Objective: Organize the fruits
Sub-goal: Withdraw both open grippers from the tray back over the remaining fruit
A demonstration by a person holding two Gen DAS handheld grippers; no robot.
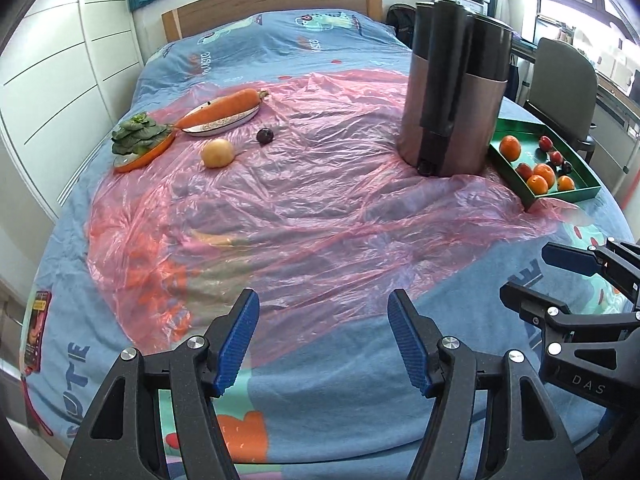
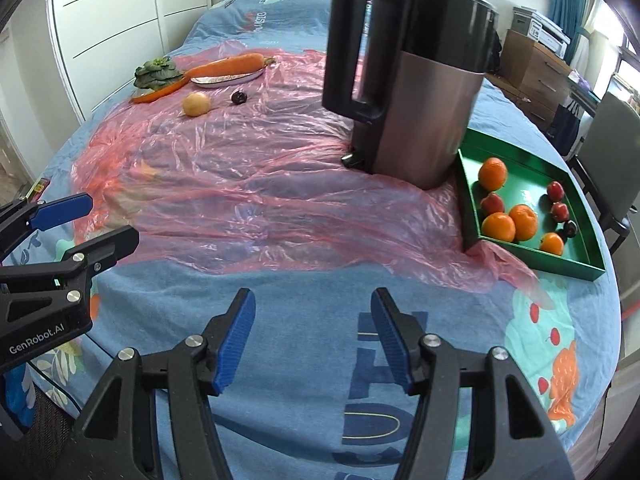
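Observation:
A green tray [image 2: 467,204] [image 1: 516,178] on the right of the bed holds several oranges [image 2: 493,174] [image 1: 510,147] and small red and dark fruits [image 2: 556,191]. A yellow round fruit [image 1: 217,153] [image 2: 196,103] and a dark plum [image 1: 265,135] [image 2: 239,97] lie loose on the pink plastic sheet [image 1: 300,200] at the far left. My left gripper [image 1: 322,340] is open and empty above the near edge of the bed; it also shows in the right wrist view [image 2: 104,222]. My right gripper [image 2: 312,338] is open and empty, and it also shows in the left wrist view [image 1: 536,276].
A tall kettle-like jug [image 1: 456,92] [image 2: 412,76] stands beside the tray. A carrot [image 1: 224,110] lies on an oval plate [image 1: 240,122], leafy greens [image 1: 138,134] on an orange plate. A chair [image 1: 564,76] stands to the right of the bed.

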